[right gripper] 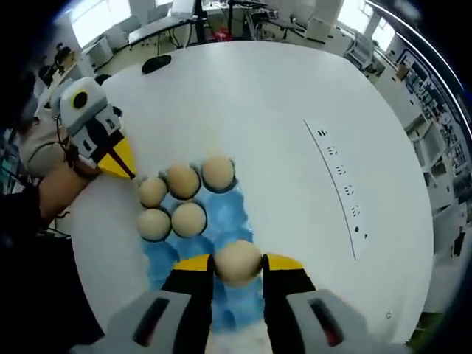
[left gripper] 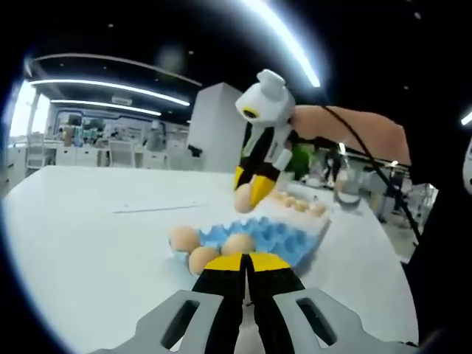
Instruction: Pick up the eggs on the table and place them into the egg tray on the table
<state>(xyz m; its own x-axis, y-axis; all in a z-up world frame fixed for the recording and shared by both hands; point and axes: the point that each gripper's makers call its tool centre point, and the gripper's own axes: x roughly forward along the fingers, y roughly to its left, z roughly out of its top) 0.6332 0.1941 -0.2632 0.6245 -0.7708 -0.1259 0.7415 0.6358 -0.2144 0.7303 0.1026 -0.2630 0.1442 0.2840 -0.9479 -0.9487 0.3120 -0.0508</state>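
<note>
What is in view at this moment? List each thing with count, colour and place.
Eggs in tray: five, tan, seated in the far cups.
Held egg: one, tan, between the right gripper's tips, above the tray.
Egg tray: one, blue, on the table.
Table: one, white, under everything.
Left gripper: yellow-tipped, shut, empty, beside the tray's edge.
Right gripper: yellow-tipped, shut on the held egg.

Tan eggs (right gripper: 184,179), blue egg tray (right gripper: 225,221), white table (right gripper: 273,110), yellow-tipped black claw (right gripper: 237,264)
</note>
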